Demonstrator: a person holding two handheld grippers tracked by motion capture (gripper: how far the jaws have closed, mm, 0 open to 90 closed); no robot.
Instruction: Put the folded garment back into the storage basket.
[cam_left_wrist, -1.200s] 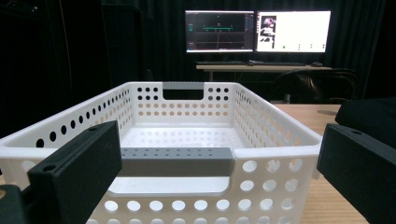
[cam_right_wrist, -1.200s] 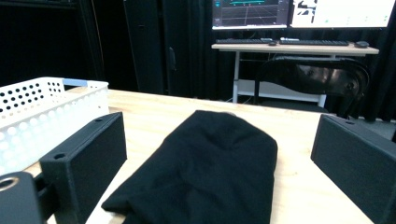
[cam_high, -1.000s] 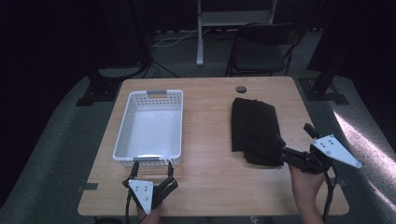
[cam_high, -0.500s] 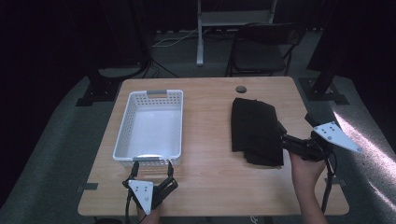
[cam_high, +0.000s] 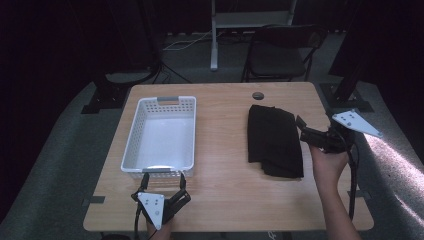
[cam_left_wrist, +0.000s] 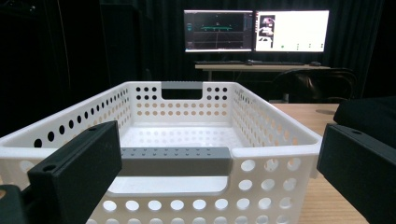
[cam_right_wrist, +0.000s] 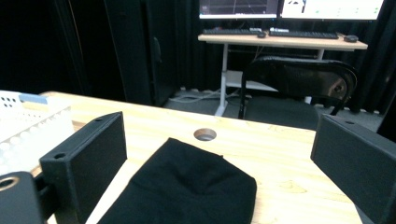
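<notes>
High view: a white basket (cam_high: 160, 137) sits at centre left on the table (cam_high: 225, 200), empty. A folded black cloth (cam_high: 274, 140) lies flat at centre right, well apart from the basket. The left gripper (cam_high: 161, 199) rests at the lower left, just below the basket's near wall, jaws spread and holding nothing. The right gripper (cam_high: 306, 130) hovers at the cloth's right edge, jaws spread and pointed left at it, probably lined up for a grasp.

Left gripper view: the basket (cam_left_wrist: 187, 163) spans the centre, its grey handle (cam_left_wrist: 175, 161) between the spread jaws. This gripper appears parked.

Right gripper view: the cloth (cam_right_wrist: 187, 191) lies at lower centre between the spread jaws, untouched. A cable hole (cam_right_wrist: 204, 134) sits just beyond it.
</notes>
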